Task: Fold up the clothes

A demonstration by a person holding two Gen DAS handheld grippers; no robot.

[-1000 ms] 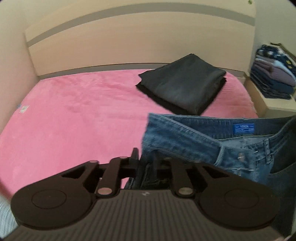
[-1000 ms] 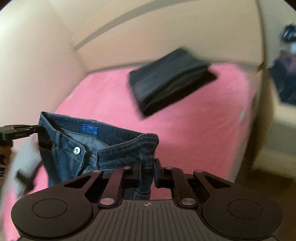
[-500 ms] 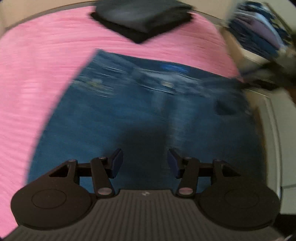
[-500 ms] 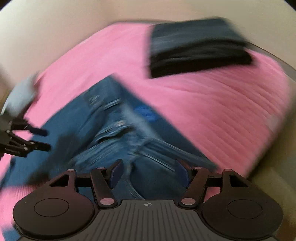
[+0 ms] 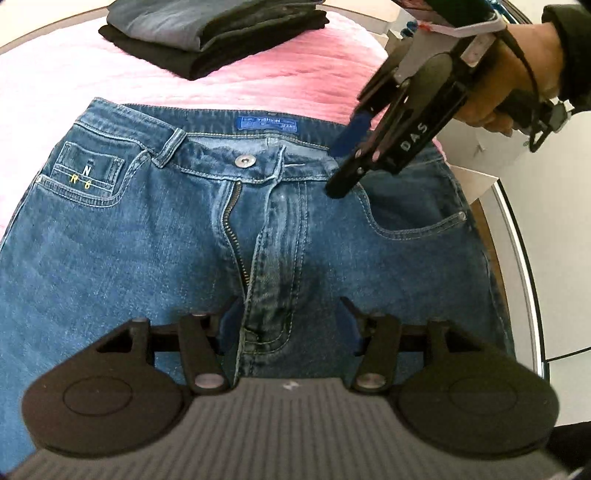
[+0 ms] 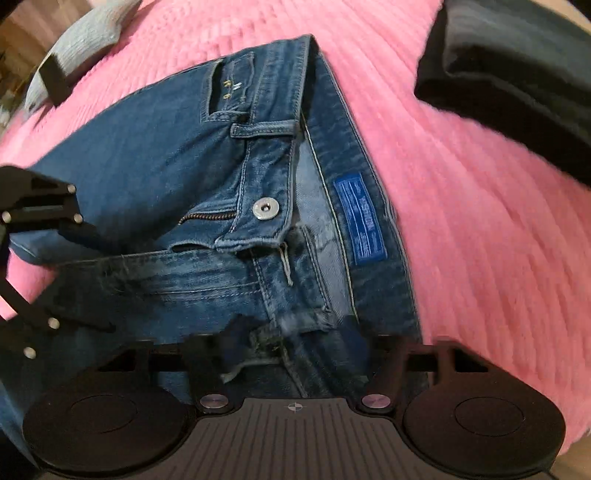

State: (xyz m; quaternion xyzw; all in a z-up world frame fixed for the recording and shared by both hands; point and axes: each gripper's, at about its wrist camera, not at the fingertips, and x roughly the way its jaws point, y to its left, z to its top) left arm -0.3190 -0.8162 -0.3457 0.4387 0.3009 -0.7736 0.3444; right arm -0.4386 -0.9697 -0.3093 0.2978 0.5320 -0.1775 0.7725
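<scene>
Both grippers angled steeply downward
Left gripper jaws apart, just opened further; right gripper jaws parted, just narrowing; right hand grips its handle.

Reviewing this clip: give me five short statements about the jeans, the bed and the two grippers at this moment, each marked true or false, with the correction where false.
1. The blue jeans lie front side up on the pink bedspread. True.
2. The fly of the jeans is zipped and buttoned. False: the zipper stands open and the metal button is undone.
3. The left gripper is clamped on the waistband. False: its jaws stand apart over the crotch of the jeans, gripping nothing.
4. A stack of folded dark clothes lies on the bed beyond the waistband. True.
5. The right gripper is near the waistband, on the side of the plain front pocket. True.
</scene>
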